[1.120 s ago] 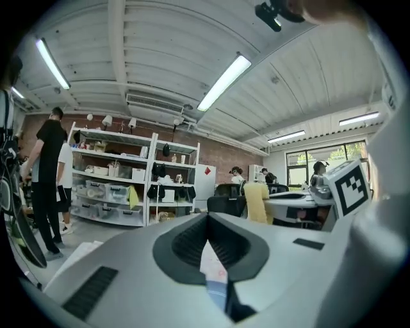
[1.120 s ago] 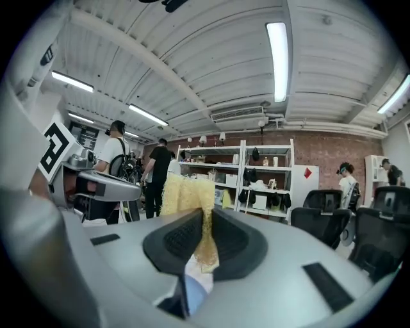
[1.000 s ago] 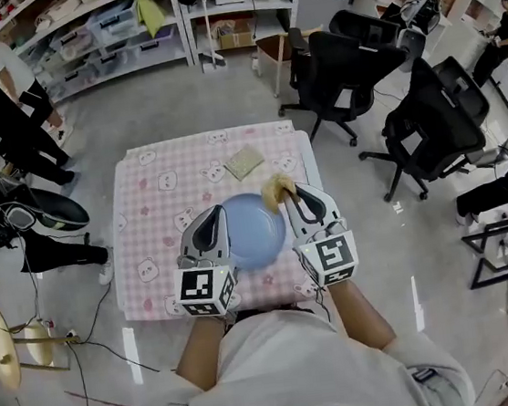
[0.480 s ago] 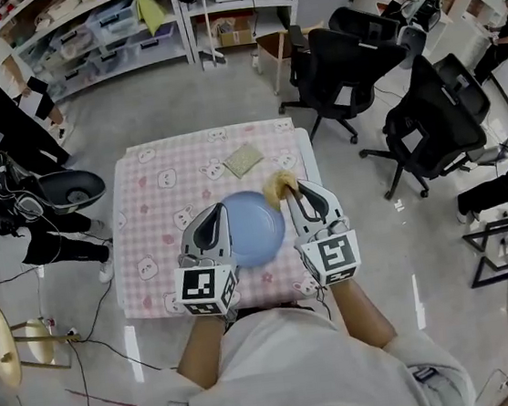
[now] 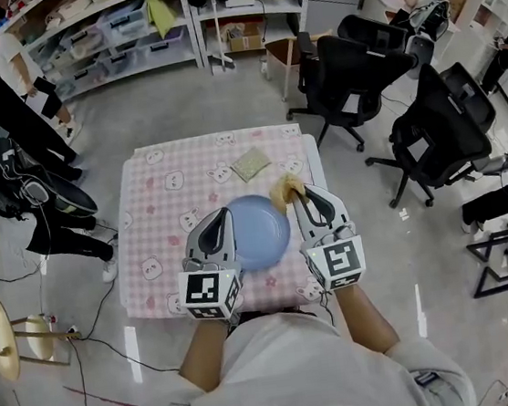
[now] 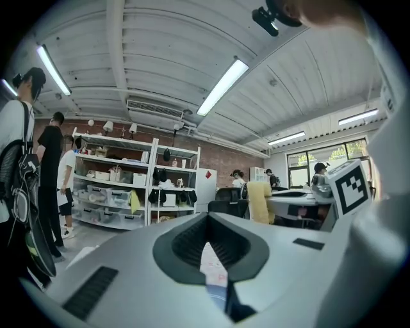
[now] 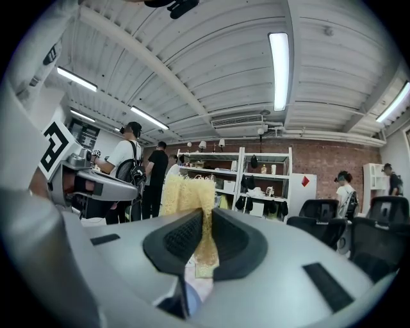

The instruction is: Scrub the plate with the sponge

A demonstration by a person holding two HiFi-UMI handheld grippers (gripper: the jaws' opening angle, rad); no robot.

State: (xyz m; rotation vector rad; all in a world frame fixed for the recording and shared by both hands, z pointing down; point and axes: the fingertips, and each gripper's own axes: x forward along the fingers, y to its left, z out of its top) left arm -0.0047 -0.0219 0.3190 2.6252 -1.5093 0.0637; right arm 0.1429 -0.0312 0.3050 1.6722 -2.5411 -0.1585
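- Left gripper (image 5: 221, 214): it lies along the left rim of the plate, near the table's (image 5: 157, 220) front edge. Its jaws are drawn together to a thin slit. Through the slit only tablecloth and a strip of blue show, with nothing clearly pinched.
- Plate (image 5: 258, 234): 1 round blue plate lies flat between the 2 grippers, right of the table's centre.
- Sponge (image 5: 283, 188): it is yellow and stands up out of the jaws, at the plate's far right rim, not over its middle. Scrubbing likely means carrying it left and back toward the person.
- Right gripper (image 5: 295, 194): it is clamped on the sponge, with its body along the plate's right rim.
- Compared with 1 second earlier: both grippers sit in the same places against the plate, and the sponge stays at the far right rim. The bystanders at the left have shifted.
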